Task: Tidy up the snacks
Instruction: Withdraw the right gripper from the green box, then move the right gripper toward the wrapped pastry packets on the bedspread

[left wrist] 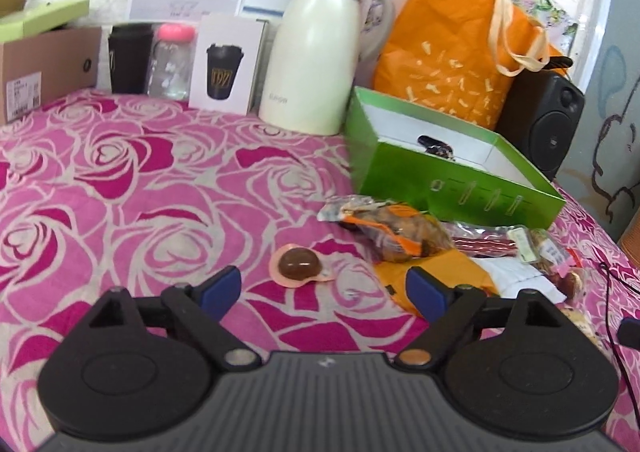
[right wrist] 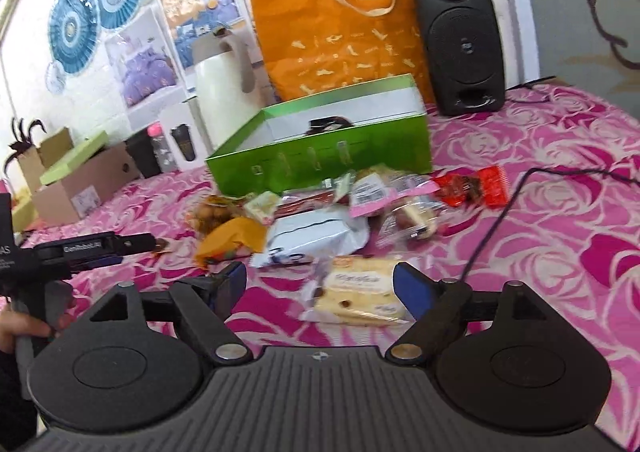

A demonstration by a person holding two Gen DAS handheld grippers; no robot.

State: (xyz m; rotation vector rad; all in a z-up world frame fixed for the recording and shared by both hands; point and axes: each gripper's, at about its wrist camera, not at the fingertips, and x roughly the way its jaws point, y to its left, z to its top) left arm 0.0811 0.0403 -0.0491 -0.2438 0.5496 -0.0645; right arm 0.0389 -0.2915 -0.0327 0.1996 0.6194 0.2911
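- Snacks in crinkly clear and coloured wrappers (right wrist: 360, 203) lay heaped on the pink rose-patterned cloth (left wrist: 120, 179) just before the open green cardboard box (right wrist: 320, 155), likely their destination; one dark packet already sat inside.
- The left gripper (left wrist: 324, 292) stood wide and empty, aimed at a round brown jelly cup (left wrist: 299, 264) lying apart from the heap.
- The right gripper (right wrist: 316, 288) gaped wide over a pale flat nougat pack (right wrist: 360, 296), pads not touching it.
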